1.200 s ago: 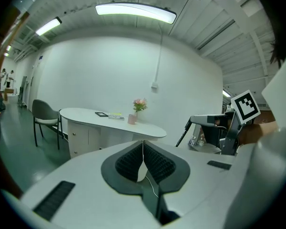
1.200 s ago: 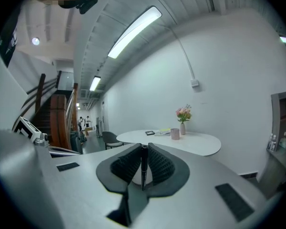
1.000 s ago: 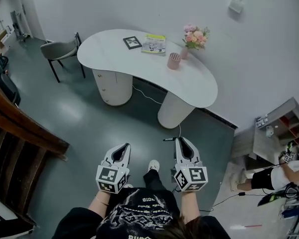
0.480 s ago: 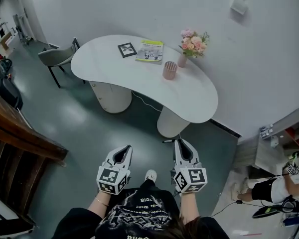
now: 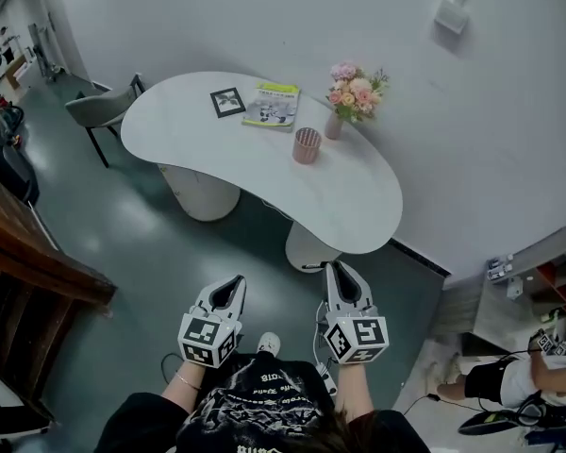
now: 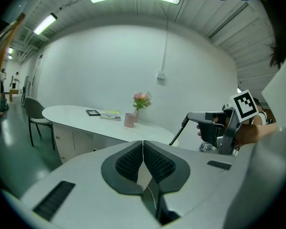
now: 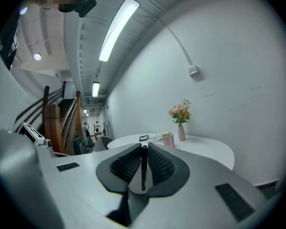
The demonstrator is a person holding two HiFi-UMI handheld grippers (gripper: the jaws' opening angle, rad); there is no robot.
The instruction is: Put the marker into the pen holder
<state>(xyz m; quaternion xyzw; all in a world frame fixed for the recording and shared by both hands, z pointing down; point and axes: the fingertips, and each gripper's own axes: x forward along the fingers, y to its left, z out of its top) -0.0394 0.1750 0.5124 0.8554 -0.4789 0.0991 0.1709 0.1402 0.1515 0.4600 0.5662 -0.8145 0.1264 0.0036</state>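
Note:
A black marker (image 7: 144,168) is clamped upright between the pads of my right gripper (image 7: 144,149), which is shut on it. From the head view, that right gripper (image 5: 333,267) hangs over the floor, short of the white table (image 5: 358,206), and the marker (image 5: 311,266) sticks out to its left. The pink pen holder (image 5: 307,145) stands on the table, well beyond both grippers. It also shows in both gripper views, as the pen holder (image 6: 129,120) and pen holder (image 7: 168,140). My left gripper (image 5: 234,279) is shut with nothing in it.
On the table are a vase of pink flowers (image 5: 355,97), a magazine (image 5: 271,105) and a small picture frame (image 5: 228,102). A grey chair (image 5: 99,111) stands at its left end. A wooden stair rail (image 5: 38,262) runs along the left. A cable lies on the floor under the table.
The table and pen holder have shifted down and left in the head view, closer to me. Both grippers keep their pose; the marker stays held.

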